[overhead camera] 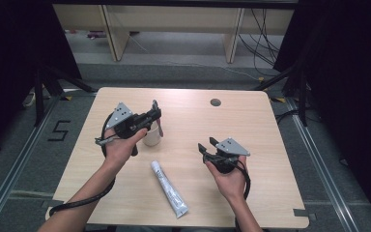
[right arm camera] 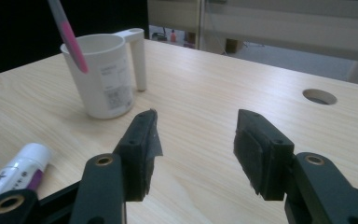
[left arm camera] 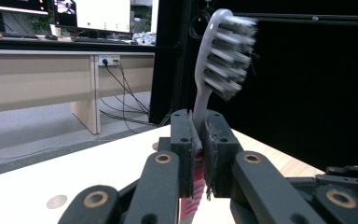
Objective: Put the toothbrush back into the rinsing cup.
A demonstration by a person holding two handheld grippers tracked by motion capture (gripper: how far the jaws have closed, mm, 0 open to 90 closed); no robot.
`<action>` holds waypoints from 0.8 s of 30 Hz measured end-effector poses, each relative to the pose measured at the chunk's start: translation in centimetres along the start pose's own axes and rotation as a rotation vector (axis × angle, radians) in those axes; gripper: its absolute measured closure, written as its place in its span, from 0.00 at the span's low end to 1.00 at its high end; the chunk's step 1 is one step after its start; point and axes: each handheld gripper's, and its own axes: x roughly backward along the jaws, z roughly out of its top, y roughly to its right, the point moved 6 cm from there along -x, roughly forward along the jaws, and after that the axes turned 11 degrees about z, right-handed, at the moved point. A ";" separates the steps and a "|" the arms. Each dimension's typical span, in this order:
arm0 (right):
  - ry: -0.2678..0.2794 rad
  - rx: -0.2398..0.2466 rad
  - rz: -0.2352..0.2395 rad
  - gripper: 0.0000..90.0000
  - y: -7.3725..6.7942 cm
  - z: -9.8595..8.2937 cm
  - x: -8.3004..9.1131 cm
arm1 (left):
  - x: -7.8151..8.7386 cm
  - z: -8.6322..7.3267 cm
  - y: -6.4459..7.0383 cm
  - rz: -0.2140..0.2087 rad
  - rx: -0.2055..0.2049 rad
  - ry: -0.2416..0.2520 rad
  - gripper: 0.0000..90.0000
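- Nearest the lens in the left gripper view, the left gripper (left arm camera: pixel 199 140) has its two black jaws clamped on the grey neck of a toothbrush (left arm camera: pixel 223 51); the bristled head stands above the pads, tilted to the right, and a pink stretch of handle shows below them.
- In the high view the left gripper (overhead camera: pixel 155 112) is held above the table, just over a white cup (overhead camera: pixel 151 135); the toothbrush (overhead camera: pixel 157 118) runs down from the jaws towards the cup's mouth.
- The right gripper view shows the pink and grey handle (right arm camera: pixel 67 35) slanting across the cup's (right arm camera: pixel 103 74) rim; whether it touches the rim I cannot tell.
- The right gripper (right arm camera: pixel 193 149) has its jaws spread wide with nothing between them; in the high view it (overhead camera: pixel 206 146) hovers over bare wood, well apart from the cup.
- The cup bears a pale label with a small square code; its print is too fine to read.
- A white tube (overhead camera: pixel 169 189) lies flat near the front edge, between the two forearms; its dark lettering is illegible, and its cap end (right arm camera: pixel 14 170) shows a purple mark.
- The table (overhead camera: pixel 265 193) is open wood on the right half, with a round cable hole (overhead camera: pixel 215 102) near the far edge.
- A "5" (overhead camera: pixel 59 130) is marked on the floor left of the table.
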 end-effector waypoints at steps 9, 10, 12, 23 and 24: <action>-0.008 -0.012 -0.042 0.52 1.5 -1.3 0.8 | -0.2 1.2 -1.1 0.024 -0.007 0.022 0.92; -0.019 -0.004 -0.051 0.52 1.7 -1.4 0.9 | -0.2 1.3 -1.1 0.027 -0.008 0.022 0.92; -0.018 -0.027 -0.049 0.52 1.7 -1.7 0.9 | -0.3 1.5 -1.3 0.031 -0.010 0.026 0.92; -0.011 -0.066 -0.062 0.52 2.3 -2.6 1.3 | -0.7 2.4 -2.0 0.044 -0.018 0.039 0.92; -0.012 -0.037 -0.074 0.52 2.5 -2.7 1.3 | -0.8 2.5 -2.1 0.045 -0.019 0.041 0.92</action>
